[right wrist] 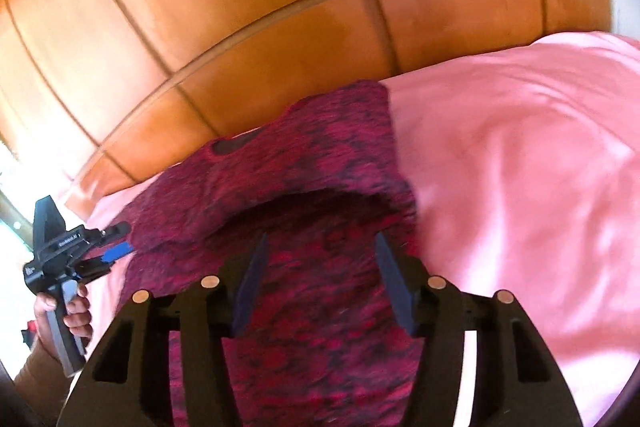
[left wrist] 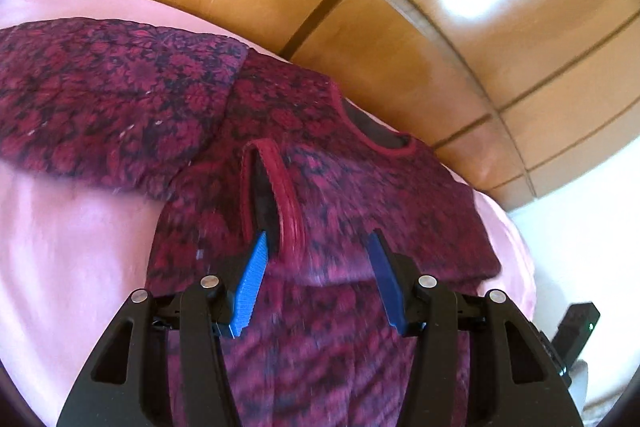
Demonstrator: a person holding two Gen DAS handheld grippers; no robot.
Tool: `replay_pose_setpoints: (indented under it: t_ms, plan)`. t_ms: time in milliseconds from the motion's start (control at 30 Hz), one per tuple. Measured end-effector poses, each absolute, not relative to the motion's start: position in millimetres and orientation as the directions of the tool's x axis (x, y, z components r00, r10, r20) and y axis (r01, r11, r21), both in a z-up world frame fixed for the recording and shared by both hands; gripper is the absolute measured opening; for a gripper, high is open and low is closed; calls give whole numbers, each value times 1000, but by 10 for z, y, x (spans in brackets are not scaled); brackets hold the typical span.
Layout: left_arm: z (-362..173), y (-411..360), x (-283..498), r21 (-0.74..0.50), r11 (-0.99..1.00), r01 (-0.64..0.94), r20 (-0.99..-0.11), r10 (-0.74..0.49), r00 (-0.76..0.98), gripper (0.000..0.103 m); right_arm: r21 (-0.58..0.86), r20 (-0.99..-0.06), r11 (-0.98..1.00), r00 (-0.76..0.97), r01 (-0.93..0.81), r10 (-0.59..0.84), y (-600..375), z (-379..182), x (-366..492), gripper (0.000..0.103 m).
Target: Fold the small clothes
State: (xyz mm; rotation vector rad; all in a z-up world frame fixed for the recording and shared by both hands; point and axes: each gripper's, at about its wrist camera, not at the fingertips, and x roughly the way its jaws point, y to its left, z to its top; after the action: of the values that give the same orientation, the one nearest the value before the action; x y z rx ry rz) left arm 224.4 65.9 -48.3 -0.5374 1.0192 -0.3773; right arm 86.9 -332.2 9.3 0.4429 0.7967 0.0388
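A small dark red floral sweater (left wrist: 320,187) lies on the pink bedsheet (left wrist: 80,227), neckline (left wrist: 380,135) toward the headboard. One sleeve is folded across the body, its red cuff (left wrist: 280,203) just ahead of my left gripper (left wrist: 318,247). That gripper is open and empty above the sweater's body. Another sleeve spreads to the left (left wrist: 100,99). In the right wrist view the sweater (right wrist: 300,187) fills the middle. My right gripper (right wrist: 320,247) is open and empty over it. The left gripper (right wrist: 116,243) shows there at the sweater's left edge, held by a hand.
A wooden panelled headboard (left wrist: 360,7) runs along the back, close behind the sweater's neckline. It also shows in the right wrist view (right wrist: 240,27). Pink sheet (right wrist: 520,187) extends to the right of the sweater. The right gripper's black body (left wrist: 576,323) shows at the bed's right edge.
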Motion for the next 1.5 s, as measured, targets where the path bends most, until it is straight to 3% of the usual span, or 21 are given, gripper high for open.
replay_pose_setpoints:
  t_ms: [33, 67, 167, 333, 433, 567, 700, 867, 967, 1100, 1233, 1367, 1500]
  plan:
    - [-508, 654, 2291, -581, 813, 37, -705, -526, 475, 38, 384, -689, 912, 702, 146, 178, -3343, 89, 886, 54]
    - [-517, 633, 2346, -571, 820, 35, -712, -516, 476, 19, 382, -693, 910, 701, 160, 167, -3359, 75, 919, 52]
    - [-377, 632, 2398, -541, 837, 76, -697, -498, 516, 4, 443, -664, 879, 723, 176, 190, -3479, 132, 940, 50]
    - [12, 609, 2419, -487, 859, 157, -636, -472, 610, 3, 439, -638, 891, 738, 116, 218, -3356, 273, 1105, 48]
    - [130, 604, 2441, -439, 883, 168, -626, -435, 647, 3, 382, -686, 921, 693, 83, 222, -3148, 162, 1305, 45]
    - [-88, 520, 2560, -271, 953, 135, -715, -293, 635, 3, 275, -763, 955, 629, 108, 149, -2985, -127, 1460, 42]
    - [-547, 470, 2705, -141, 986, 90, -803, -167, 571, 3, 212, -766, 970, 636, 117, 90, -2920, -269, 1472, 42]
    - [-672, 526, 2691, -156, 986, 61, -792, -162, 589, 6, 107, -756, 988, 655, 114, 6, -2771, -305, 1404, 43]
    - [-478, 640, 2598, -193, 981, -19, -764, -138, 630, 22, 96, -759, 989, 651, 112, 0, -2766, -332, 1412, 46]
    - [-243, 588, 2324, -227, 970, 83, -692, -221, 687, 22, 60, -771, 992, 637, 108, -23, -2712, -288, 1405, 51]
    - [-280, 448, 2235, -217, 960, 179, -698, -281, 659, 22, 88, -752, 992, 659, 91, 6, -2643, -83, 1406, 57]
    - [-493, 400, 2490, -252, 959, 130, -752, -278, 597, 22, 125, -720, 990, 692, 71, 41, -2618, 134, 1517, 62]
    - [-689, 497, 2730, -278, 958, 74, -775, -269, 572, 22, 121, -758, 985, 652, 122, 13, -2662, 4, 1868, 63]
